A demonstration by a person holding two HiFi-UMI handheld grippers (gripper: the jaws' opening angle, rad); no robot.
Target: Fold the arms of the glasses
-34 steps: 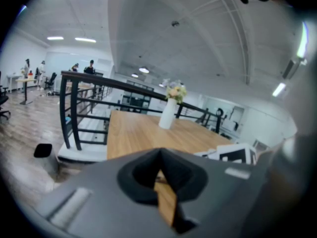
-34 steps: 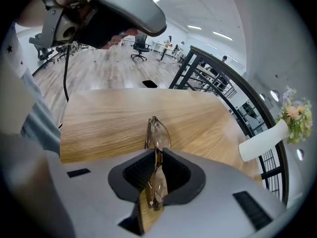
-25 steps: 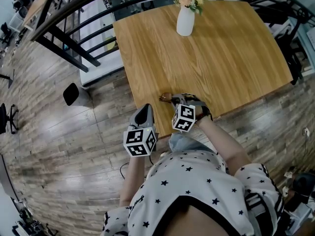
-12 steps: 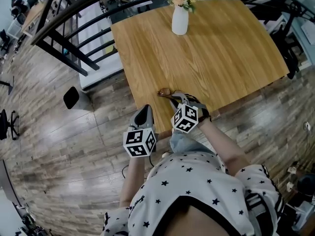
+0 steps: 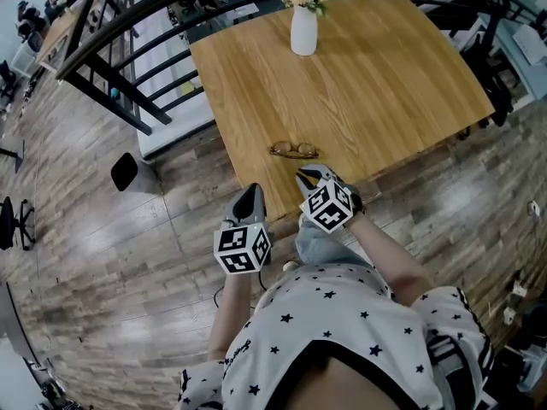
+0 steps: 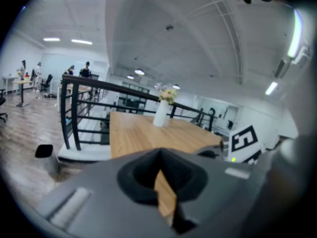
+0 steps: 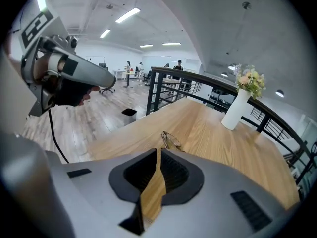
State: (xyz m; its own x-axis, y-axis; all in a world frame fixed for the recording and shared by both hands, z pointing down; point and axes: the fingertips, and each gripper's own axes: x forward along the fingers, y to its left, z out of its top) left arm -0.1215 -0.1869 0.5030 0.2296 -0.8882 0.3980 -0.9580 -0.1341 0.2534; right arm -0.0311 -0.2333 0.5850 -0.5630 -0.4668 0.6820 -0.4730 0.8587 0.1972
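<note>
Left tool (image 5: 249, 191): hangs off the near-left corner of the light wooden surface (image 5: 385, 75), over the grey-brown plank floor (image 5: 102, 254). In the left gripper view its jaws are clenched (image 6: 160, 175), with nothing between them. The thin-rimmed brown glasses (image 5: 294, 150) lie ahead of it and to its right, well apart from it.

Glasses: flat on the surface, close to its near edge, lenses side by side. They are too small to tell for certain how the arms lie. In the right gripper view they sit just beyond the jaw tips (image 7: 171, 140), a little right of the jaw line, apart from the pads.

Right tool (image 5: 309, 176): hovers at the near edge of the surface, just behind and slightly right of the glasses, not touching them. Its jaws are clenched too, with only a thin slit showing wood grain, and they grip nothing.

Far end of surface: a white ceramic vase with pale flowers (image 5: 303, 29), well apart from the glasses. A black metal railing (image 5: 128, 101) runs along the left side.

Change from one second ago:
- Then the right tool sat over the glasses and hid part of them. It has since pulled back toward the person and its marker cube has rolled.
- The glasses are now fully uncovered.
- The left tool has kept its place off the corner.
</note>
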